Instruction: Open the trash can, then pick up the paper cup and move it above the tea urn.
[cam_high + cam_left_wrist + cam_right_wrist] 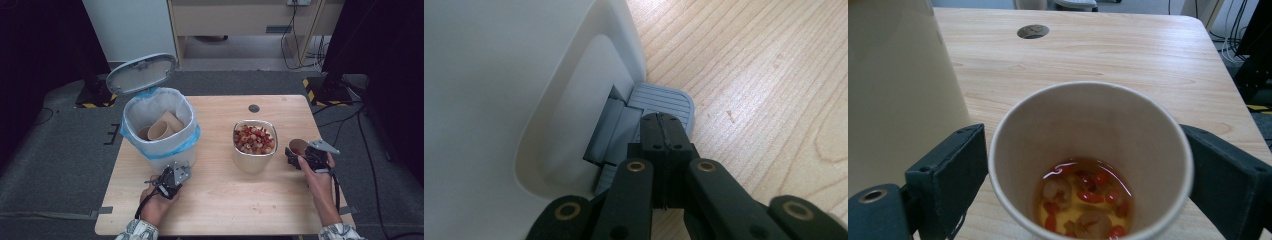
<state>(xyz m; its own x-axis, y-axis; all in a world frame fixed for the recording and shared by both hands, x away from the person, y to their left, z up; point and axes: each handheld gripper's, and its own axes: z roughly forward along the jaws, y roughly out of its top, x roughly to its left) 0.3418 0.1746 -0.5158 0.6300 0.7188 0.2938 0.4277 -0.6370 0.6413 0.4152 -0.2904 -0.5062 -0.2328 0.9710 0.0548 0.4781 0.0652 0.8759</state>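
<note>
A white pedal bin [165,150] with a blue liner stands at the table's left, its lid [141,73] raised. Brown paper cups [162,129] lie inside it. My left gripper [172,177] is shut, and its joined tips [663,125] rest on the bin's grey pedal [669,100] beside the white bin wall [499,100]. At the right, my right gripper [296,152] is shut on a paper cup [298,146]. Its jaws flank the cup [1088,125], which holds yellowish liquid with red berries and pale pieces. The cup sits upright close to the table, right of the bowl.
A cream bowl [252,162] full of red and pale food bits stands mid-table, and its side [898,90] rises just left of the cup. A round cable hole [254,108] is set in the far part of the tabletop. Cables and black stands lie on the floor beyond.
</note>
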